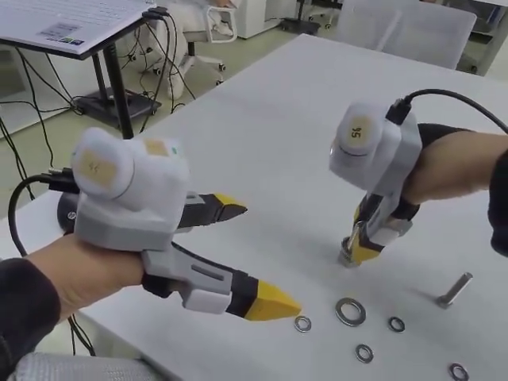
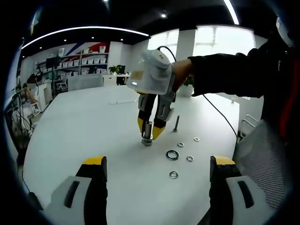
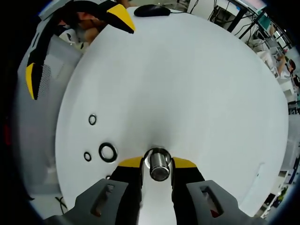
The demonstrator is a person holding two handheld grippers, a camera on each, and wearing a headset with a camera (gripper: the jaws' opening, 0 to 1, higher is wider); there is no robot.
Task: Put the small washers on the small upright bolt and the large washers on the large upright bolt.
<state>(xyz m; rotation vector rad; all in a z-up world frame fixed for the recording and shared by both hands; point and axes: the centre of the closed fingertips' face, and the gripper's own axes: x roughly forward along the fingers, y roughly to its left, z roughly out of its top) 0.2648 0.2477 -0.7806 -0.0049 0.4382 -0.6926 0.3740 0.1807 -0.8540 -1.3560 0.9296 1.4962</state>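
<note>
My right gripper (image 1: 359, 251) points down, shut on the large bolt (image 3: 158, 165), which stands upright on the white table (image 1: 270, 135); the bolt (image 2: 147, 136) sits between the yellow tips. The small bolt (image 1: 454, 290) is to its right and seems to stand on its head. A large washer (image 1: 350, 311) and several small washers (image 1: 302, 323) lie flat near the front edge. My left gripper (image 1: 254, 255) hovers open and empty at the left, aimed at the washers. The left gripper view has its jaws wide apart, with the washers (image 2: 172, 154) ahead.
A black mouse (image 1: 67, 211) lies at the table's left edge behind my left gripper. A desk (image 1: 71, 28) with cables under it stands beyond the left edge. A chair (image 1: 405, 28) sits at the far end. The table's far half is bare.
</note>
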